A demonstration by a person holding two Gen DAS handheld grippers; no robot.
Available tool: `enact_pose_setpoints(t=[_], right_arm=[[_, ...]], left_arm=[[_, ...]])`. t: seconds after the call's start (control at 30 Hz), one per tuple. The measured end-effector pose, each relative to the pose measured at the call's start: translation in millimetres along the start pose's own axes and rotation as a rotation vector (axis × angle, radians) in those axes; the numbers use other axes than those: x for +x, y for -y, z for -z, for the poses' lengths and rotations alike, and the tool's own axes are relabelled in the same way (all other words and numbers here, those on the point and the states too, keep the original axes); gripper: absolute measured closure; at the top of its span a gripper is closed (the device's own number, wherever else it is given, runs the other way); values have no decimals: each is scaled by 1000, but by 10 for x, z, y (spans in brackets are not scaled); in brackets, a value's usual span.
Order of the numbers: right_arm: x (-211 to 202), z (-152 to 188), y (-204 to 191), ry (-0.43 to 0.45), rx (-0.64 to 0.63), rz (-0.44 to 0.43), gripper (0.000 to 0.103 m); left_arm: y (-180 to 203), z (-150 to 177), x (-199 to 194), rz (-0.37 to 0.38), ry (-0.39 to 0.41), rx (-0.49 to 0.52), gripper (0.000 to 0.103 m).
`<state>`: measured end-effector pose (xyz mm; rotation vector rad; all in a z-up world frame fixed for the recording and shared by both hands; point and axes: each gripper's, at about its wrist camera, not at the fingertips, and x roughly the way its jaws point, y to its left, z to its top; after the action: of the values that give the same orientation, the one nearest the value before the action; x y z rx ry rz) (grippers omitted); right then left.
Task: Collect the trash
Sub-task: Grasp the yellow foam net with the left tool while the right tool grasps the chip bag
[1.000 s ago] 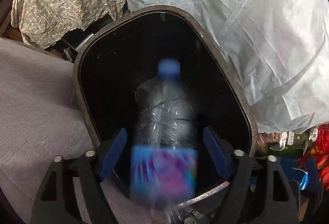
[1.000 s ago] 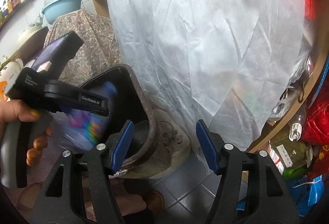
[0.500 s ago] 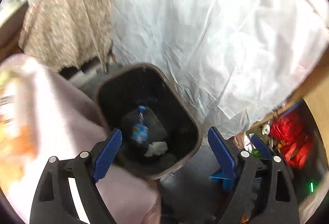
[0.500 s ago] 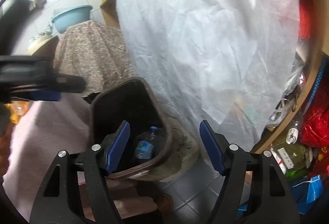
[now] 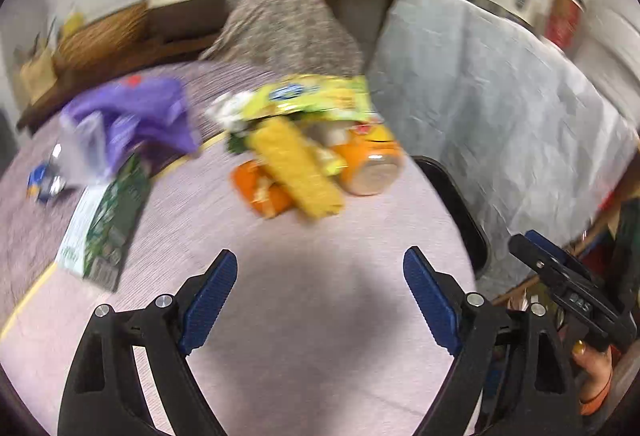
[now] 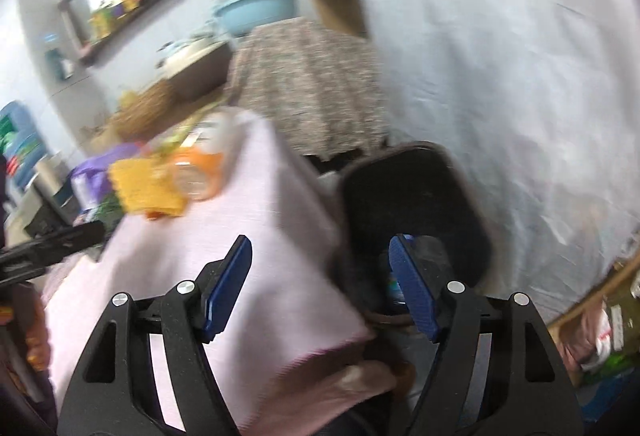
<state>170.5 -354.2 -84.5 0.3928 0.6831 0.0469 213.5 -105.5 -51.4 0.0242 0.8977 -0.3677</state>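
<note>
On the pink cloth table (image 5: 320, 316) lies a blurry pile of yellow and orange snack wrappers (image 5: 304, 156). Left gripper (image 5: 316, 300) and right gripper (image 6: 320, 284) both gape, holding nothing. I think grabbing comes next, then the black bin (image 6: 416, 204)

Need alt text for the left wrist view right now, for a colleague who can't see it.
Open, empty left gripper hovers over a pink tablecloth; ahead lie yellow snack packets, an orange jar, a purple bag and a green carton. The image is motion-blurred.

Left gripper (image 5: 316, 300), jaws apart, above pink tablecloth (image 5: 320, 336)
</note>
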Motion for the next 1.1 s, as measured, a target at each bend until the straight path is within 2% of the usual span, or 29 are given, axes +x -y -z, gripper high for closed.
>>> enact_pose_setpoints(t=[0.1, 0.2, 0.3, 0.43, 0.5, 0.77, 0.97, 1.03, 1.1], right_arm=[[83, -130, -239, -10, -9, -71, 31], [218, -274, -441, -33, -28, -100, 31], [347, -412, -626, -57, -40, -134, 31], [505, -610, -820, -66, -58, -172, 31], [612, -728, -823, -74, -29, -196, 31], [1291, -1205, -708, -134, 144, -288, 31], [1728, -1392, -735, -182, 181, -299, 32], [1822, -1424, -769, -191, 178, -306, 36], [1872, -1460, -796, -190, 171, -314, 45]], left_arm=[[-182, -70, 8, 33, 5, -66, 23], [-186, -210, 103, 59, 8, -85, 24], [-155, -378, 247, 54, 4, -108, 25], [-269, -345, 182, 55, 18, -129, 29], [-311, -300, 119, 60, 36, -133, 29], [-358, -300, 165, 77, 20, -153, 29], [-336, -356, 220, 57, 23, -135, 29], [-354, -384, 261, 61, 19, -148, 30], [-356, -417, 302, 55, 15, -147, 33]])
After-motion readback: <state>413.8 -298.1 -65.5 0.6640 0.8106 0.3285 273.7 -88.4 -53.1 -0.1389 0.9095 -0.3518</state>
